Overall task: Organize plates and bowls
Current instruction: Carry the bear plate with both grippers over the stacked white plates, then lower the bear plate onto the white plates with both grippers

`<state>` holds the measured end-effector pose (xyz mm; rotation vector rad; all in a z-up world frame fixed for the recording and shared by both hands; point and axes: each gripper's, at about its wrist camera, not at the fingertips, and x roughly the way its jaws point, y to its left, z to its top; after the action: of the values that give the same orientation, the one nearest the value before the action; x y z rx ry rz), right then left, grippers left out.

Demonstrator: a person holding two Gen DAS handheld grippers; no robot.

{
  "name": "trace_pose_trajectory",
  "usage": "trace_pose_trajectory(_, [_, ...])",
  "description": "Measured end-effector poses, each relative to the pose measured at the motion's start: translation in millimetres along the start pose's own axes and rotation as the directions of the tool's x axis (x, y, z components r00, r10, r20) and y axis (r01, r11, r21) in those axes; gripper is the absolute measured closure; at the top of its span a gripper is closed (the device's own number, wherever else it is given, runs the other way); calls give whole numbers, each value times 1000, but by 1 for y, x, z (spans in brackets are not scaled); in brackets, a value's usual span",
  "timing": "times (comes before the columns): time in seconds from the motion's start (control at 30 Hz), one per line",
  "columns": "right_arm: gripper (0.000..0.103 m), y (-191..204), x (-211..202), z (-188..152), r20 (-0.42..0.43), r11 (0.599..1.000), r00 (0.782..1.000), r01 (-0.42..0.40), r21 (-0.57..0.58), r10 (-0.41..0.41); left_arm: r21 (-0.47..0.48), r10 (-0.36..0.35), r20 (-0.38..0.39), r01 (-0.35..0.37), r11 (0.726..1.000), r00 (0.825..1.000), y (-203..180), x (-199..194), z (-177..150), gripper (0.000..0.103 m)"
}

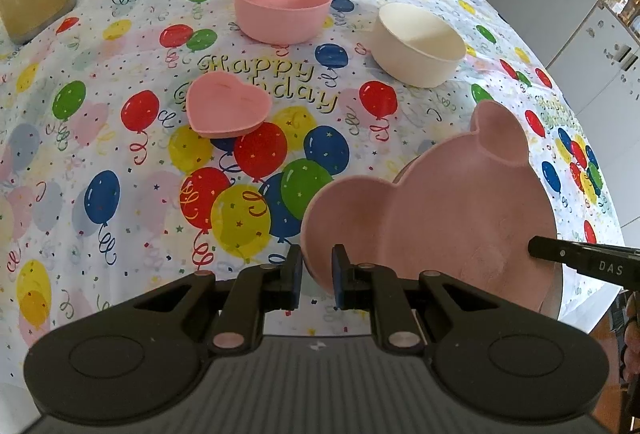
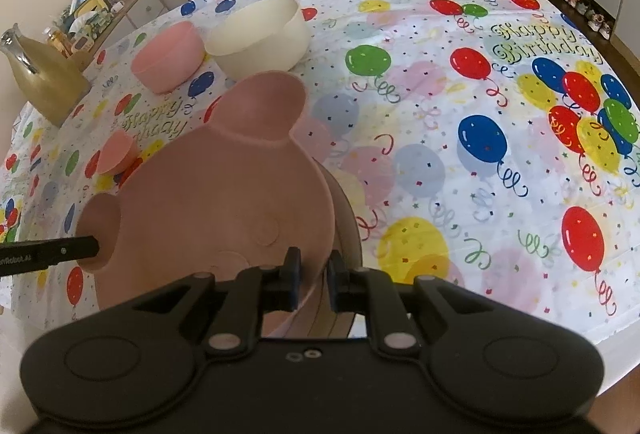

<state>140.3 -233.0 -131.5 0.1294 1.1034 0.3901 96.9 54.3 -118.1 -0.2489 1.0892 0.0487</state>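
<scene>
Bear-shaped plate (image 1: 452,201), rim pinched between left gripper (image 1: 317,274) and right gripper (image 2: 311,276)

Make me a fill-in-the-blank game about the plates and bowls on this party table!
1. The pink plate held by both grippers is shaped like a ____ head with two round ears.
2. The small pink dish lying on the tablecloth is shaped like a ____.
3. Next to the round pink bowl stands a bowl coloured ____.
4. The left gripper and the right gripper each pinch the plate's ____.

Missing words: bear; heart; cream; rim
</scene>
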Motion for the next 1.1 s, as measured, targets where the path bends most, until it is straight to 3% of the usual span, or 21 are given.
trace_pose_trajectory(0.17, [89, 3, 3, 6, 8, 1000, 1000, 2, 5, -2, -12, 4, -12, -4, 1000, 1000, 3, 4, 0, 88])
trace_pose_trajectory(0.6, [74, 2, -7, 7, 20, 1000, 1000, 2, 12, -2, -37, 15, -10, -15, 999, 1000, 9, 1, -1, 88])
trace_pose_trajectory(1.0, [58, 11, -39, 13, 97, 1000, 995, -11, -26, 13, 0, 6, 48, -6, 1000, 999, 8, -27, -1, 87])
trace_pose_trajectory(1.1, [48, 18, -48, 17, 121, 999, 992, -18, -43, 23, 15, 2, 79, -3, 1000, 997, 5, -37, 3, 74])
